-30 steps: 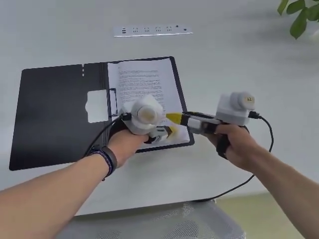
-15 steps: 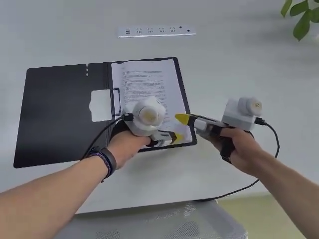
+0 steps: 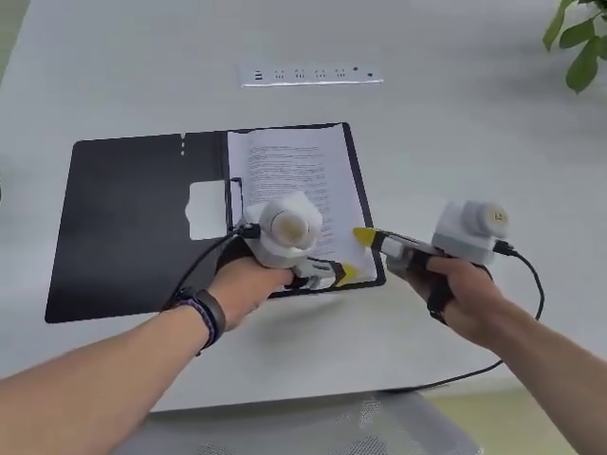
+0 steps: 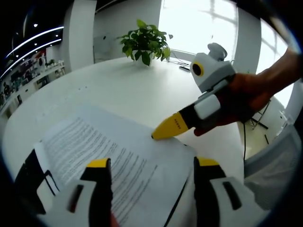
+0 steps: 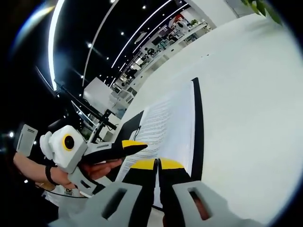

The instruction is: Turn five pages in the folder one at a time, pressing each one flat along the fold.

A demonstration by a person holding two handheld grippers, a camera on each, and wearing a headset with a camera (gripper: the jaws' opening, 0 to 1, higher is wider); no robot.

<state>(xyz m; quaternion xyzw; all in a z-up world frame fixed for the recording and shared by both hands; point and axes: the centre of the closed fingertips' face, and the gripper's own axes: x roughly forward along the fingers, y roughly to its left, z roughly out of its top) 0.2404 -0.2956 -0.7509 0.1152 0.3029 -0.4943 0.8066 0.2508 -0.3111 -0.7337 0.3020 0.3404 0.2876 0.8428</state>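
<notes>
The black folder [image 3: 123,227] lies open on the white table, with the printed page [image 3: 294,180] on its right half. My left gripper [image 3: 343,274] is low over the page's near right corner. In the left gripper view it [image 4: 152,163] is open, and the page [image 4: 94,142] lies between and under its jaws. My right gripper [image 3: 363,235] is shut, its yellow tip at the page's right edge. That tip rests on the paper in the left gripper view [image 4: 173,127]. In the right gripper view, the right gripper [image 5: 158,164] points along the page [image 5: 170,123], with the left gripper [image 5: 130,147] on the left.
A white power strip [image 3: 310,74] lies on the table beyond the folder. A leafy plant [image 3: 579,43] stands at the far right. Cables trail from both grippers toward the table's near edge [image 3: 313,393].
The right gripper has drawn back to the right, from over the page to its right edge. The left gripper stays at the near right corner. The head camera has shifted.
</notes>
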